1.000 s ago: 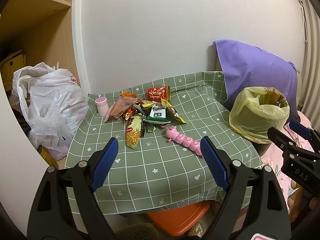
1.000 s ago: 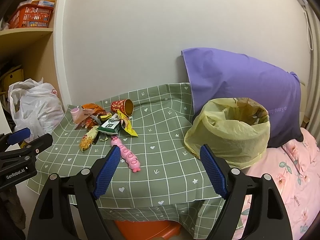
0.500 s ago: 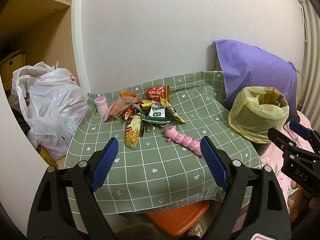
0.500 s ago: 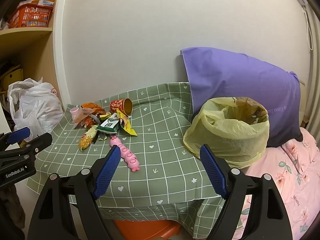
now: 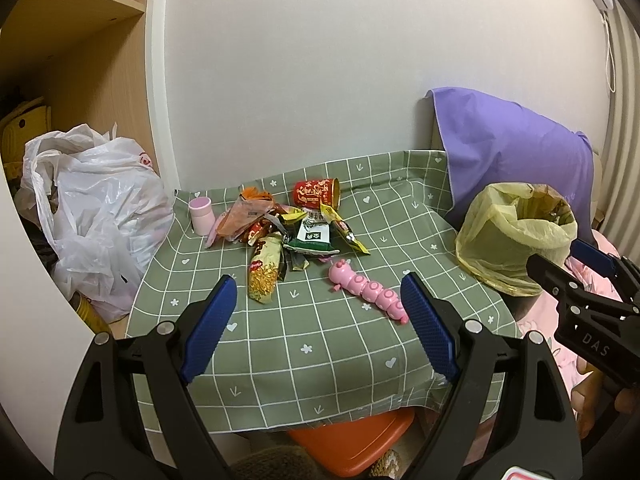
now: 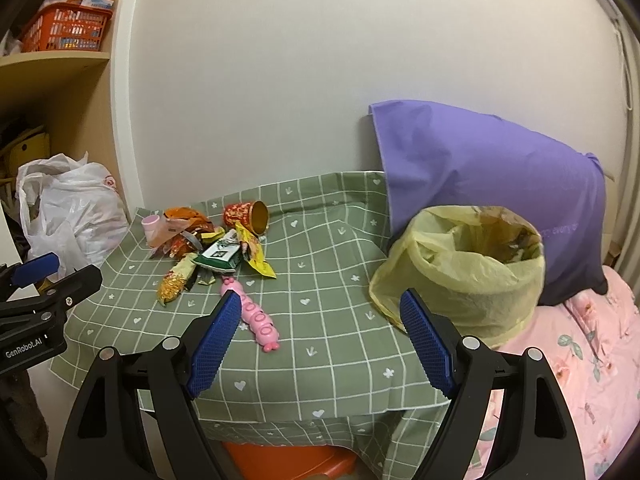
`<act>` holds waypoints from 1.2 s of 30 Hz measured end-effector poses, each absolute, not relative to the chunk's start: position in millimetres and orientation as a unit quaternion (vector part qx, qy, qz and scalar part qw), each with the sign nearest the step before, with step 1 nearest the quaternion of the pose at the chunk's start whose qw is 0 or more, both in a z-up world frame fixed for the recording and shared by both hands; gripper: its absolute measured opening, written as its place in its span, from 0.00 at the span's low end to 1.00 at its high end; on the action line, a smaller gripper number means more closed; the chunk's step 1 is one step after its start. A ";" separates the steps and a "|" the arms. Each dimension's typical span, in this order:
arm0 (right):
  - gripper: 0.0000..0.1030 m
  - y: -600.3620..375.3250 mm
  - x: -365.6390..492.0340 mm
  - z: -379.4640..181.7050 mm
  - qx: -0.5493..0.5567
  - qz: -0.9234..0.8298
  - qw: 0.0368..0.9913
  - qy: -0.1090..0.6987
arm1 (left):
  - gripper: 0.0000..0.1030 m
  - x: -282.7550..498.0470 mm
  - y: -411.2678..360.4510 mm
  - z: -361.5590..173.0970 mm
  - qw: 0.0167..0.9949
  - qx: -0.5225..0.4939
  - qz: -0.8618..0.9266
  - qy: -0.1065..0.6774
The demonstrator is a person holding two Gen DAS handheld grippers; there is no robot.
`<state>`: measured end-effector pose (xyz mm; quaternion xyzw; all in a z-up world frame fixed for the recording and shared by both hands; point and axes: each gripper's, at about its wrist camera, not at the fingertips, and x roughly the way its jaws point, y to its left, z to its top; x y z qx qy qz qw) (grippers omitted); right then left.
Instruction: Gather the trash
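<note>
Against the white wall stands a table under a green checked tablecloth point(image 5: 328, 344), the landmark for all else. Right of the tablecloth a purple pillow point(image 5: 516, 152) leans on the wall, above pink floral bedding point(image 6: 592, 344). Left of the tablecloth a white plastic bag point(image 5: 100, 208) slumps beside wooden shelves. Off the tablecloth's right edge, in front of the pillow, sits a bin lined with a yellow bag point(image 5: 516, 236), its mouth open and scraps inside. At the far left of the tablecloth lies the trash: a heap of snack wrappers point(image 5: 288, 236), with a red can point(image 5: 316, 193) tipped on its side behind the heap and a small pink cup point(image 5: 200, 216) upright just beside it. A pink caterpillar toy point(image 5: 368, 290) lies near the tablecloth's middle, just in front of the wrappers. Over the tablecloth's near edge, the left gripper point(image 5: 316, 328) is spread wide and holds nothing; the right gripper point(image 6: 320, 336) is likewise wide and bare.
</note>
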<state>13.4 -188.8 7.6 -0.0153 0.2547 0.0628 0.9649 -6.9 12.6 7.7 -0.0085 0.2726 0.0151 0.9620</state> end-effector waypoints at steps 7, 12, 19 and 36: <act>0.75 -182.5 50.6 2.4 -0.033 0.084 0.962 0.257 | 0.78 24.2 39.1 7.4 0.958 -0.032 0.049 0.280; 0.75 -188.3 90.5 -6.7 -0.036 0.105 0.957 0.269 | 0.78 55.5 55.3 0.4 0.955 -0.049 0.061 0.285; 0.75 -192.2 152.0 -20.8 -0.053 0.143 0.948 0.280 | 0.78 95.0 77.5 -16.7 0.950 -0.072 0.099 0.288; 0.55 -87.6 296.1 -50.1 -0.044 0.220 0.913 0.340 | 0.78 171.0 178.9 -57.0 0.927 -0.104 0.098 0.348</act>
